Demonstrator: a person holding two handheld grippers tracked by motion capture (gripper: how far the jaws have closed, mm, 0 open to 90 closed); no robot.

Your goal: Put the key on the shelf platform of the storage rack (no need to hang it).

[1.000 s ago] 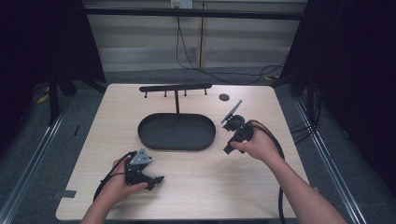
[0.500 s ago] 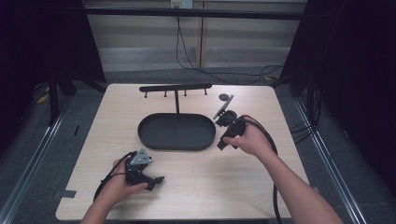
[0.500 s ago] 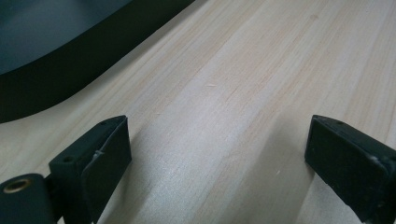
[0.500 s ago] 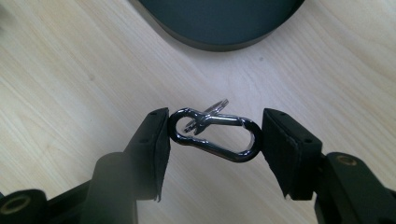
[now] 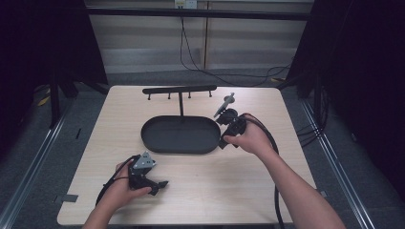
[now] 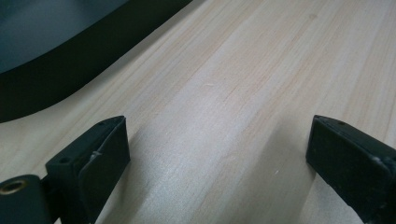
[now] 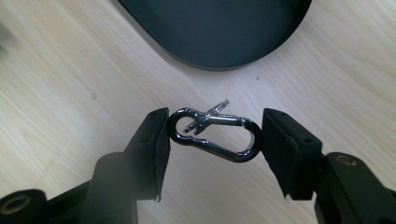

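A silver carabiner (image 7: 219, 119) with a small ring (image 7: 220, 104) on it spans the gap between the jaws of my right gripper (image 7: 215, 135), which is shut on it just above the wooden table. In the high view that right gripper (image 5: 224, 141) sits at the right end of the black oval tray (image 5: 157, 145). My left gripper (image 5: 158, 184) rests on the table near the front left, below the tray. Its jaws (image 6: 219, 135) stand wide open with bare wood between them.
A black rack with several short pegs (image 5: 179, 89) stands on a post behind the tray. The tray's dark rim (image 6: 70, 70) lies just beyond the left gripper. Cables trail from both grippers toward the table's front edge.
My right gripper has moved a little left and away, closer to the tray's right end, still holding the carabiner. The left gripper has stayed put.
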